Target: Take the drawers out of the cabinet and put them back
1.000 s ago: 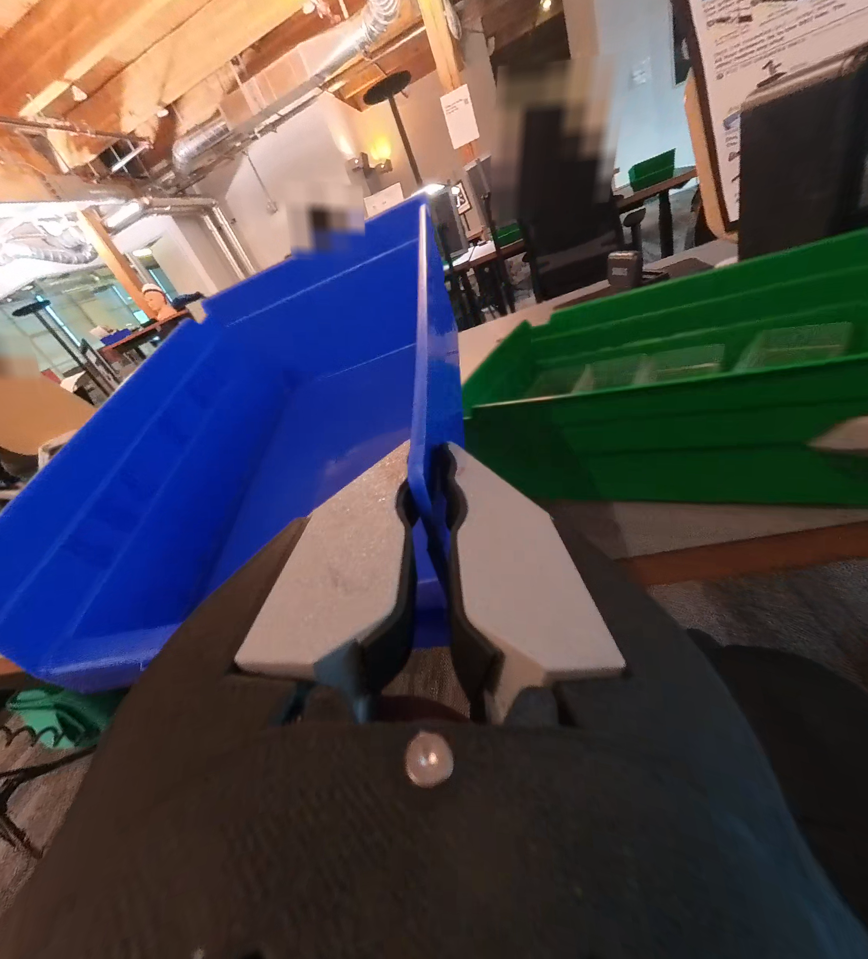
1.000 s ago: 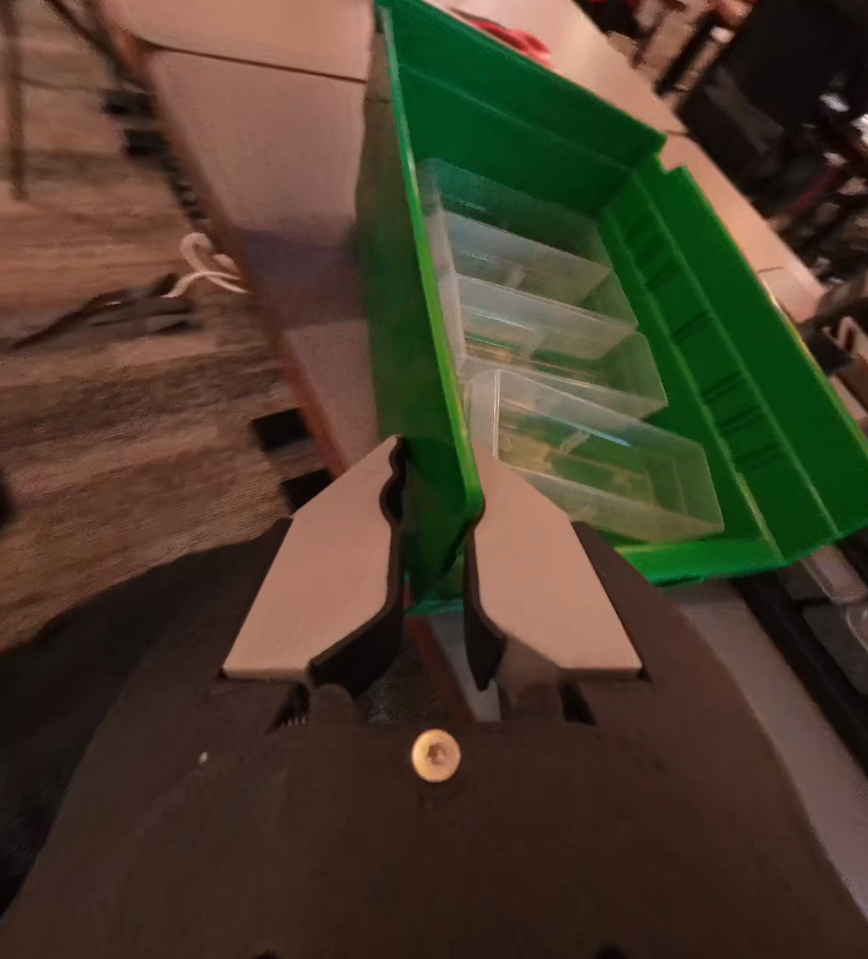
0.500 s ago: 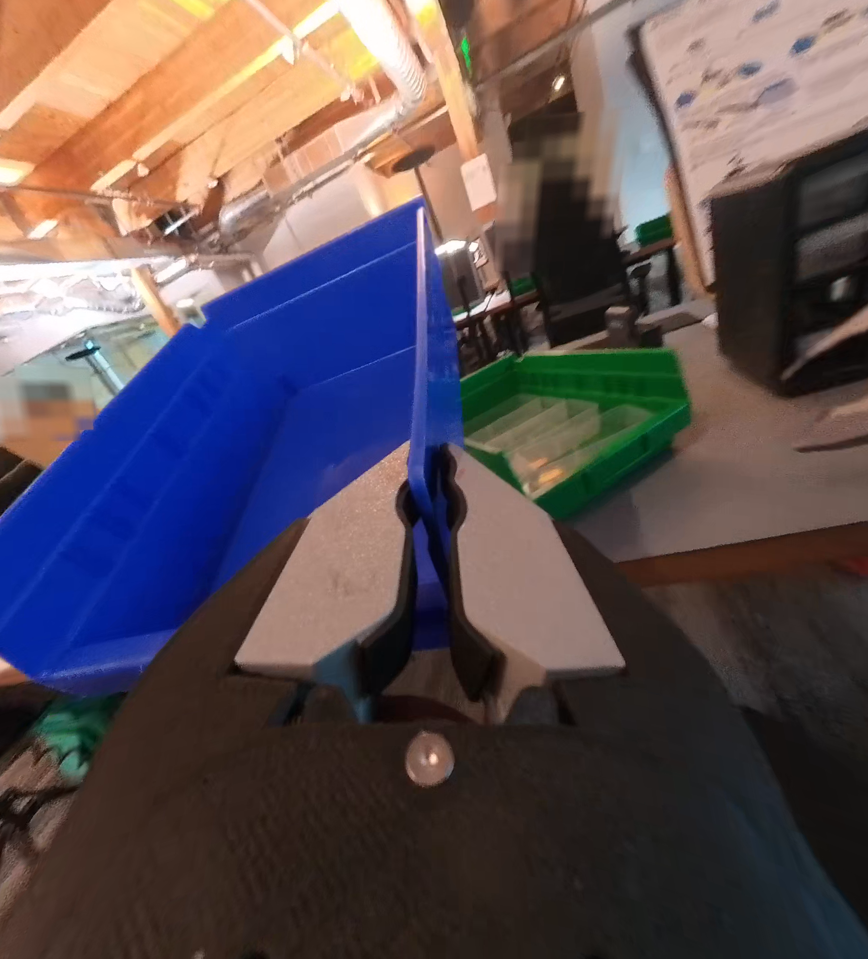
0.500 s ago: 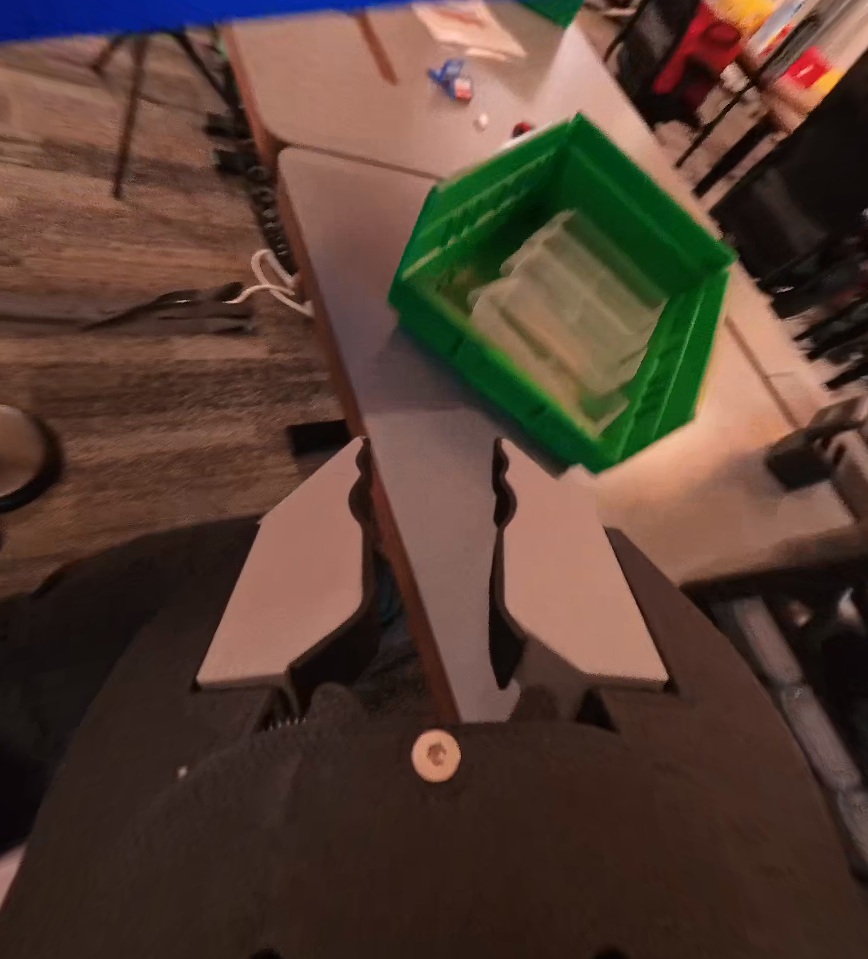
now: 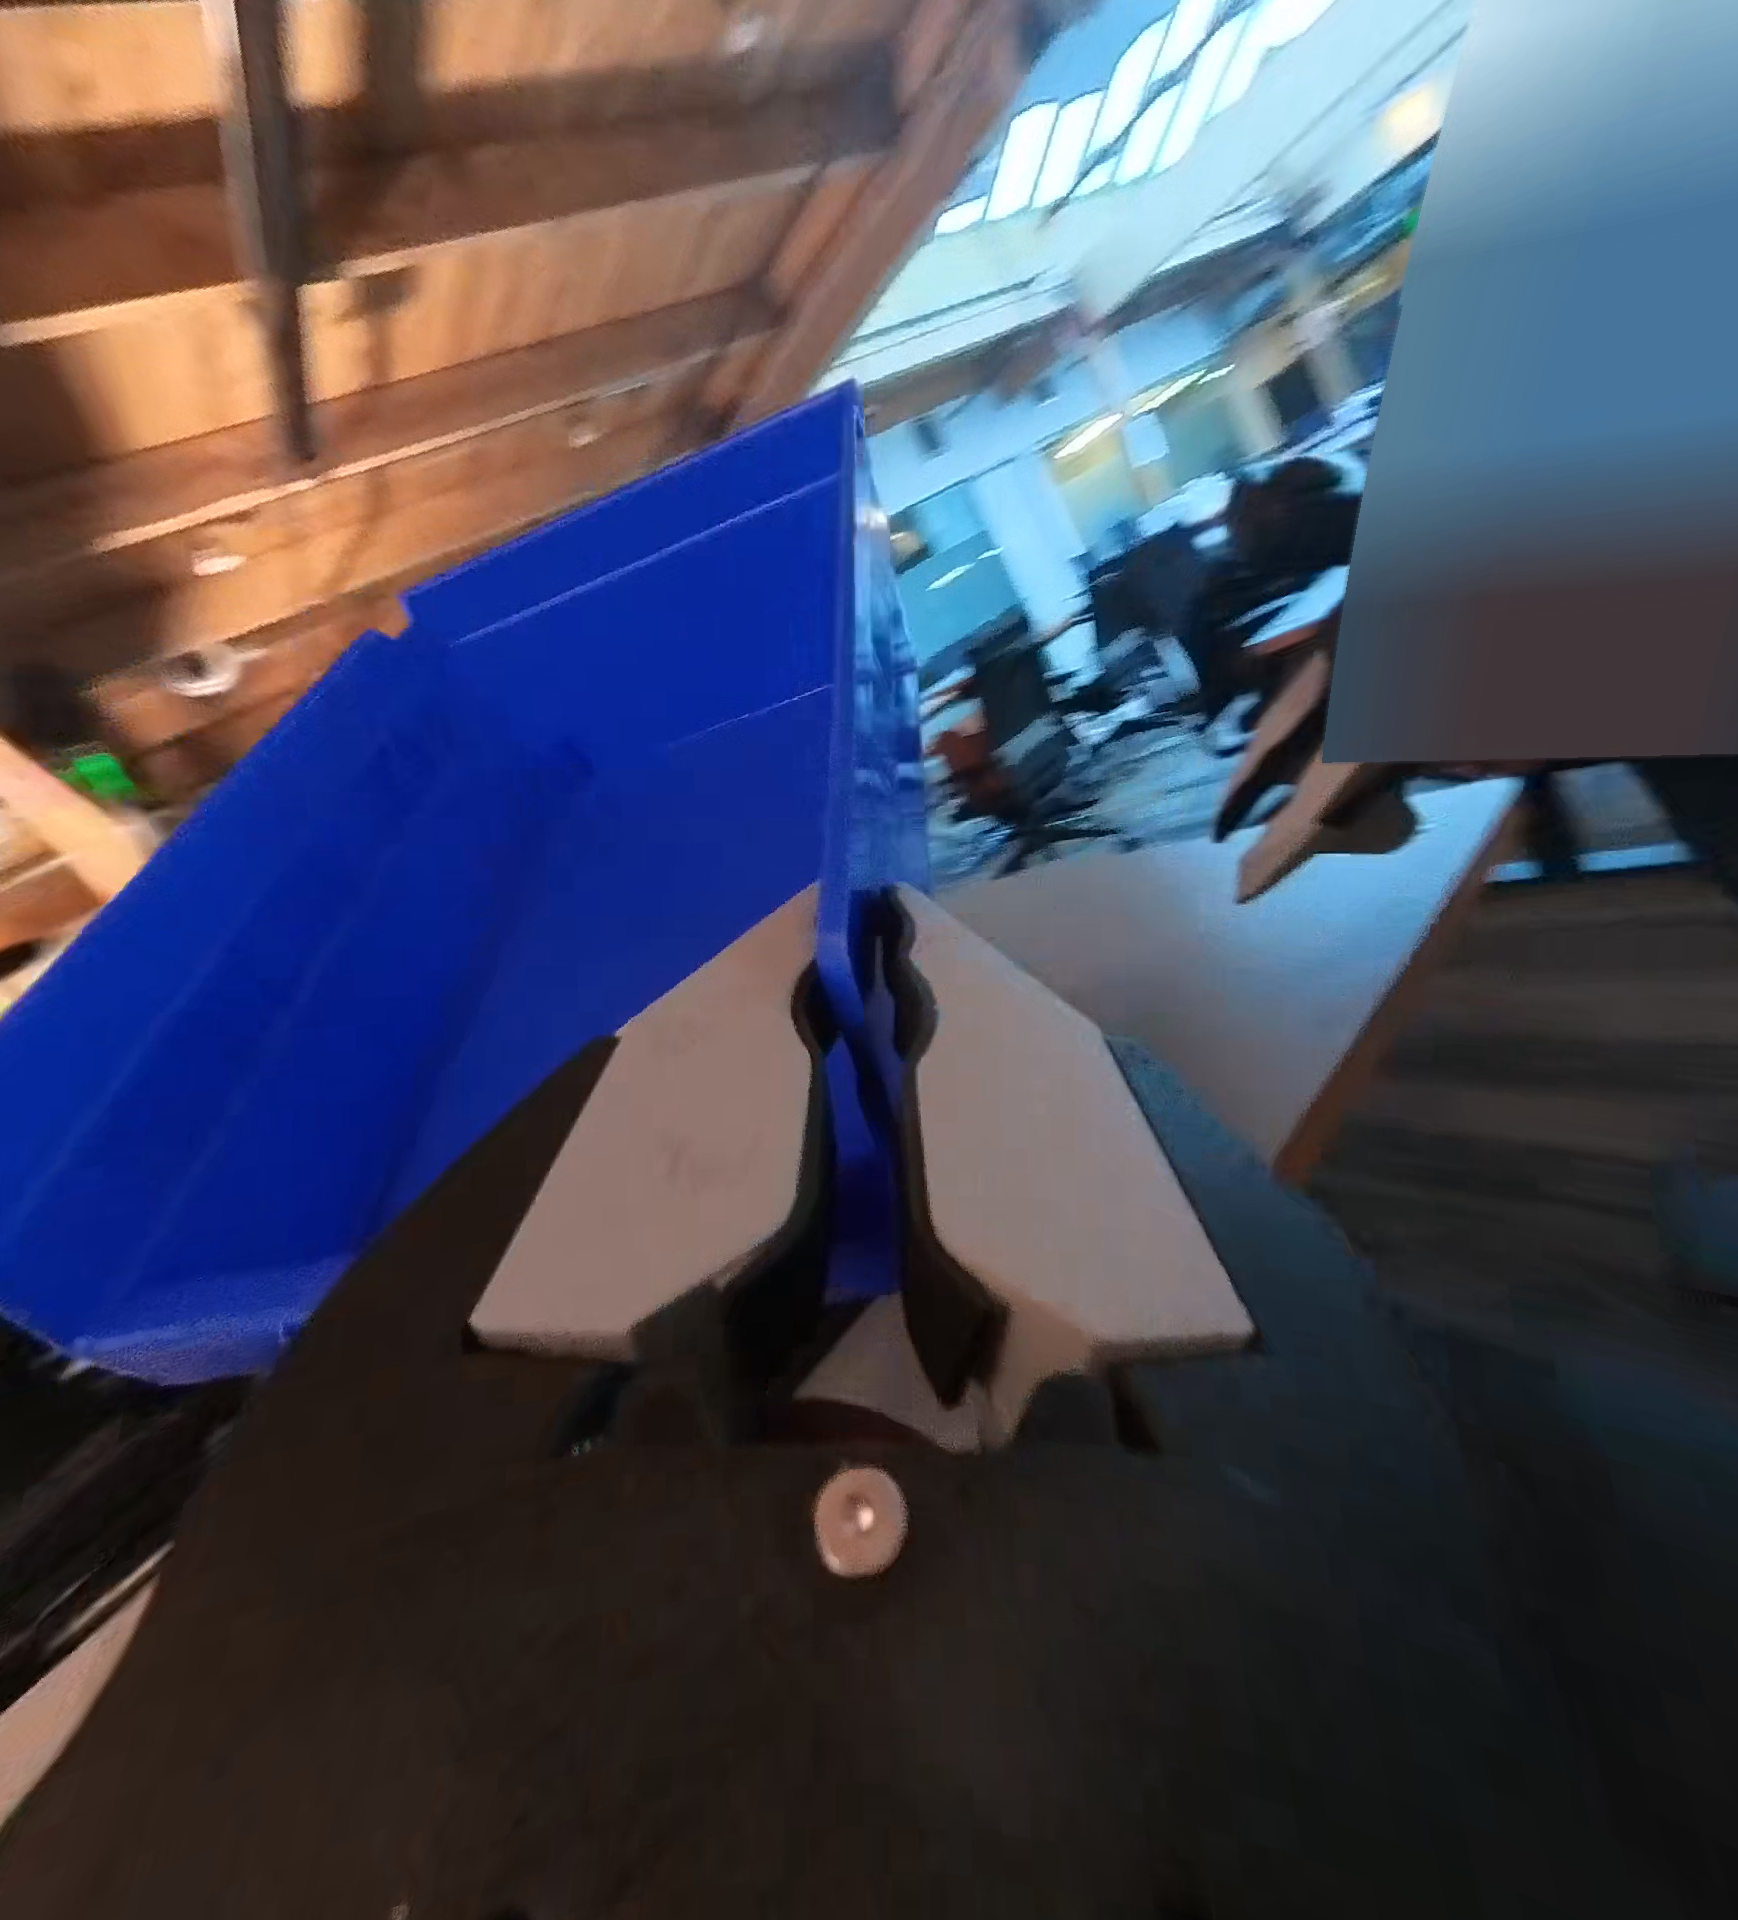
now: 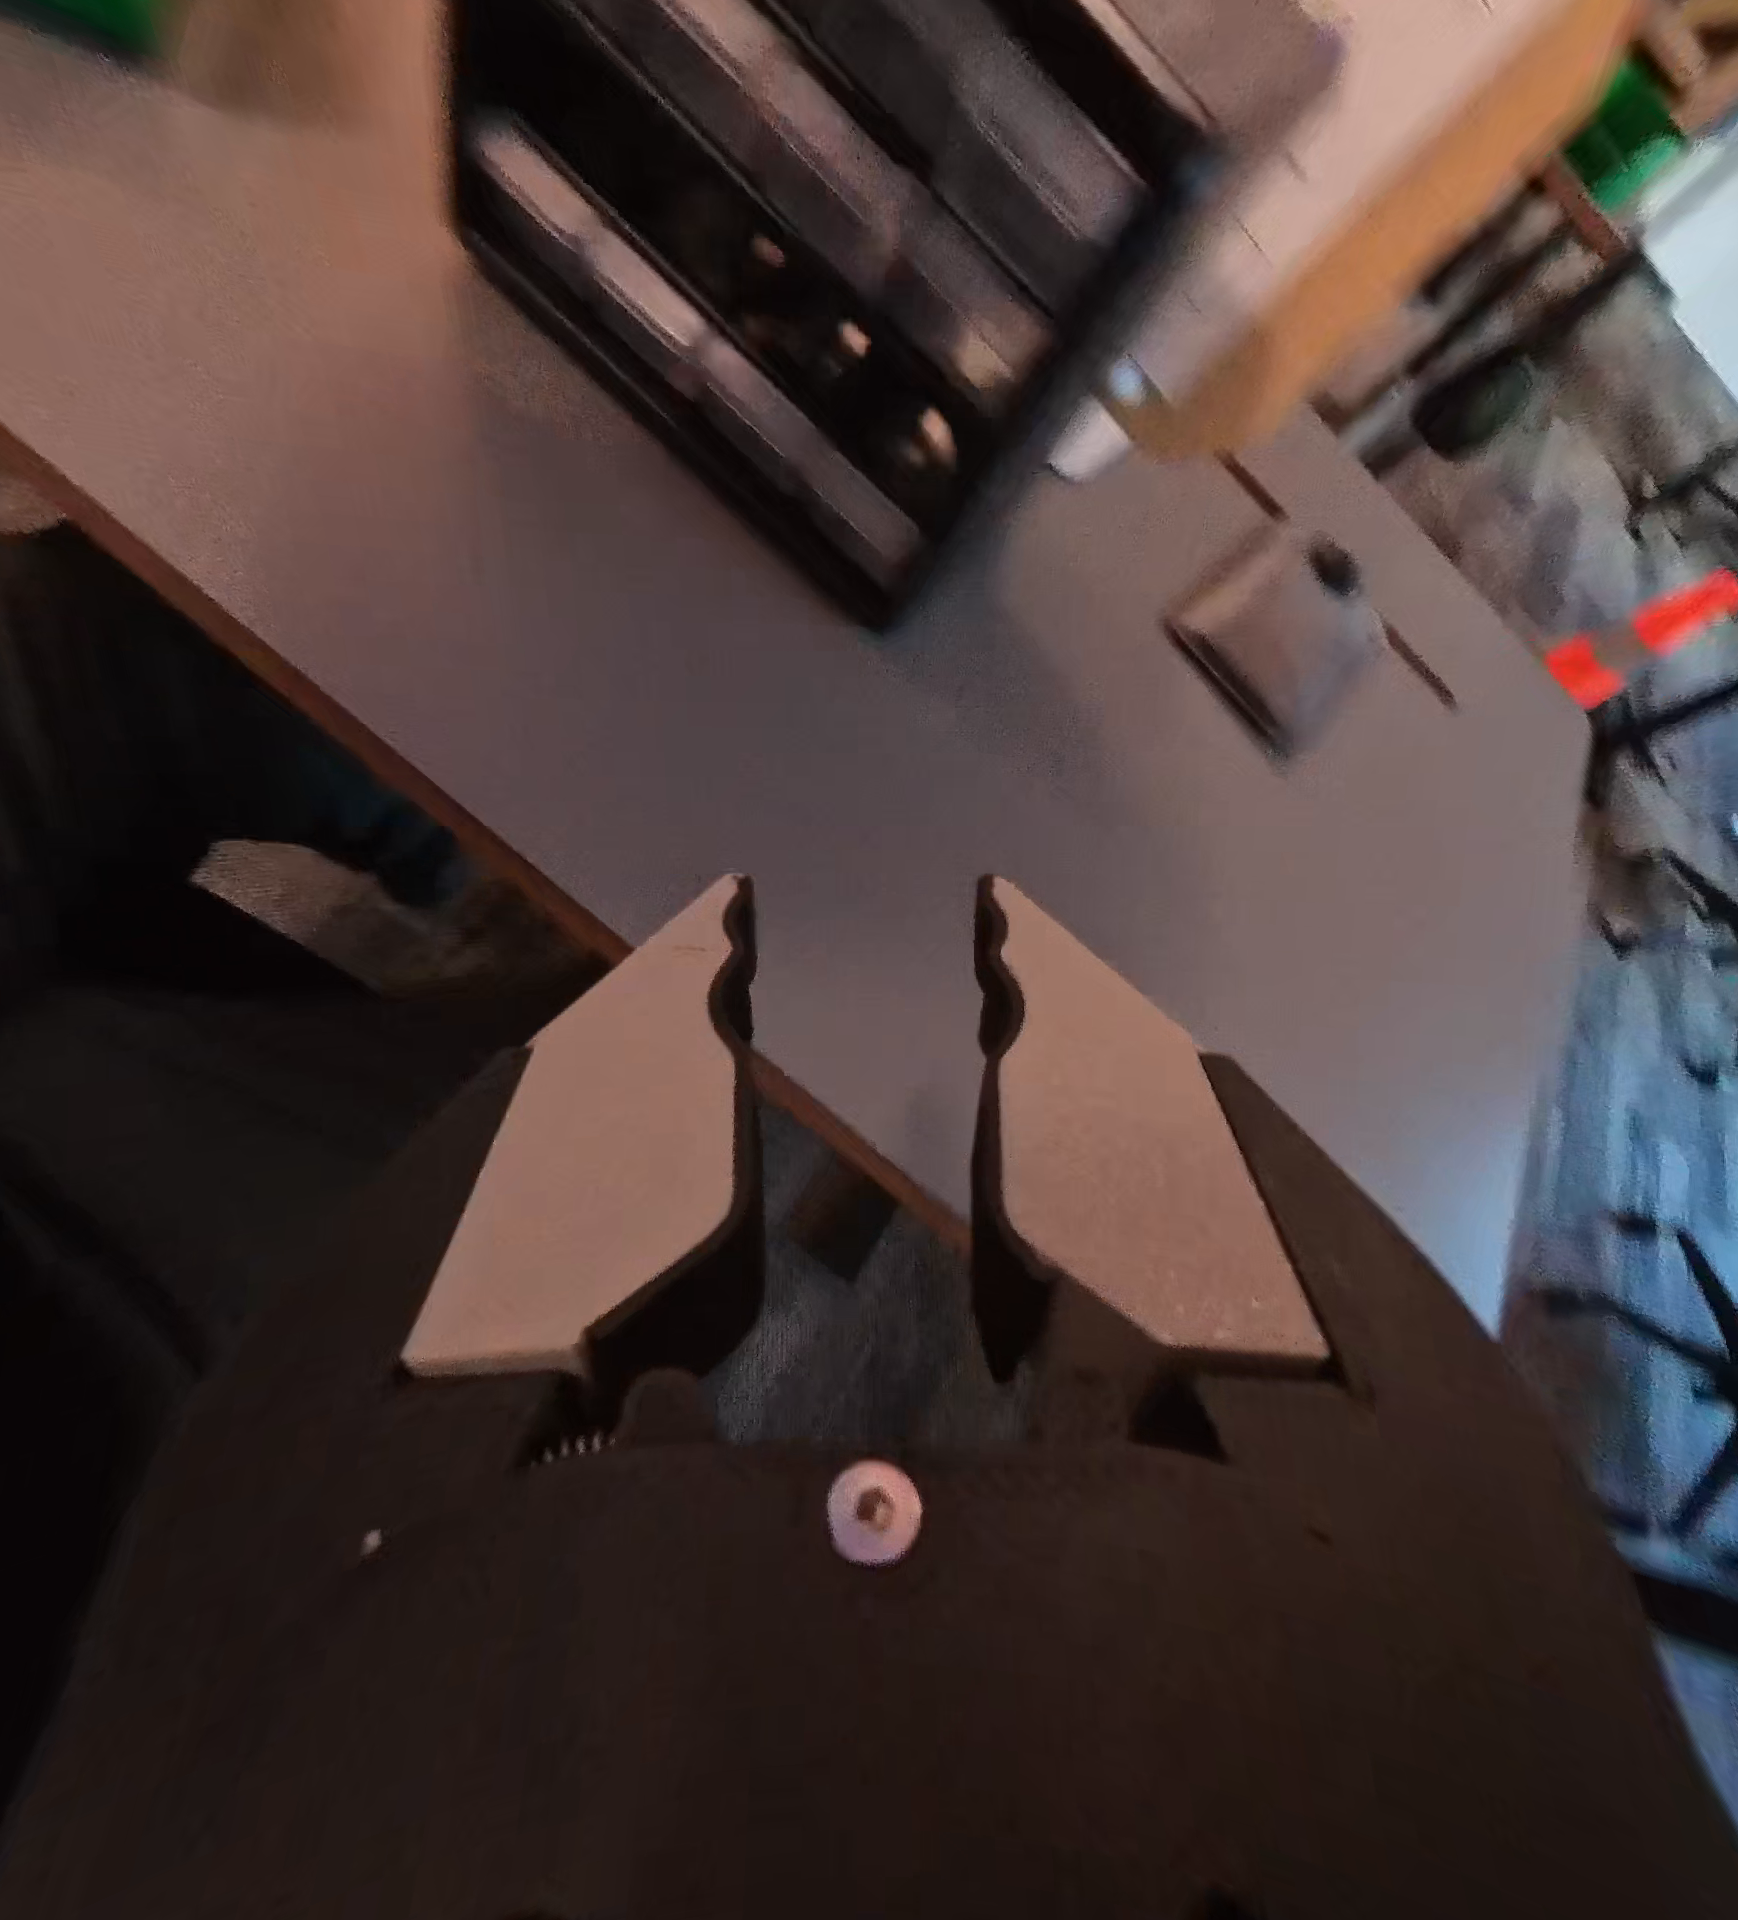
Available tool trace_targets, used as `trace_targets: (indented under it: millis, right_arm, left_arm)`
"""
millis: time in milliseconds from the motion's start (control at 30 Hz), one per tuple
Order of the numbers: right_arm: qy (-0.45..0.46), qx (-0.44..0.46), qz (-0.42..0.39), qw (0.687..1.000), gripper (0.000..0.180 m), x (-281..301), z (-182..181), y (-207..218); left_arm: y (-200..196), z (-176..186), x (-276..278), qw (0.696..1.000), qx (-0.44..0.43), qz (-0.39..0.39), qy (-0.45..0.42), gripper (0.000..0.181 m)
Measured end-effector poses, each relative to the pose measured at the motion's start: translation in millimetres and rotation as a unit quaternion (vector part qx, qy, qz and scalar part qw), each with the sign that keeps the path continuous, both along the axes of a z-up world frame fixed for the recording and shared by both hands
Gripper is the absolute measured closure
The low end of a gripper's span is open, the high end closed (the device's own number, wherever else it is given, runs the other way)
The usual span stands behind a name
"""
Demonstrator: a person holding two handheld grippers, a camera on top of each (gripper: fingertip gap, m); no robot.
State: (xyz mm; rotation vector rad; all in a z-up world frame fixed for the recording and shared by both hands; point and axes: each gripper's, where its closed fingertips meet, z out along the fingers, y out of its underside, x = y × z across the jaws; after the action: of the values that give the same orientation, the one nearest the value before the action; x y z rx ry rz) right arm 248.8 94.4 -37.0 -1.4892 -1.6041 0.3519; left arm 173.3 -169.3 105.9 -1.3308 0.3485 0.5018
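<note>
My left gripper (image 5: 870,909) is shut on the side wall of an empty blue bin (image 5: 491,894) and holds it up in the air, tilted, above the table. My right gripper (image 6: 863,914) is open and empty, over the near edge of the grey table (image 6: 948,748). A black cabinet (image 6: 803,270) with clear drawers in it stands on the table ahead of the right gripper, at the upper middle of the right wrist view. The other gripper shows as a blurred grey finger (image 5: 1291,790) at the right of the left wrist view. The green bin is out of sight.
A small grey box (image 6: 1270,634) lies on the table right of the cabinet. The table's wood-trimmed front edge (image 6: 429,800) runs diagonally under the right gripper. Chair legs and carpet (image 6: 1696,1143) lie beyond the table's right side. A large blurred grey panel (image 5: 1592,395) fills the left wrist view's upper right.
The right gripper let go of the green bin, opened and swung right toward the black cabinet. The left gripper swung and tilted with the blue bin; the green bin left both views.
</note>
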Motion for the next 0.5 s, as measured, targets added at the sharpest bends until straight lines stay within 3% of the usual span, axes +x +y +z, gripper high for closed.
trace_targets:
  millis: [100,233,500]
  right_arm:
    - [-0.009,-0.009,-0.113,0.994,0.142,70,-7,53]
    - [-0.021,-0.049,-0.255,0.965,0.144,150,-26,102]
    - [0.022,-0.106,-0.272,0.956,0.146,167,-43,120]
  left_arm:
    - [72,-19,51,0.995,-0.046,-0.091,-0.008,0.178]
    - [152,-80,104,0.981,-0.114,-0.153,-0.046,0.178]
    - [290,-206,114,0.954,-0.245,-0.120,-0.122,0.174]
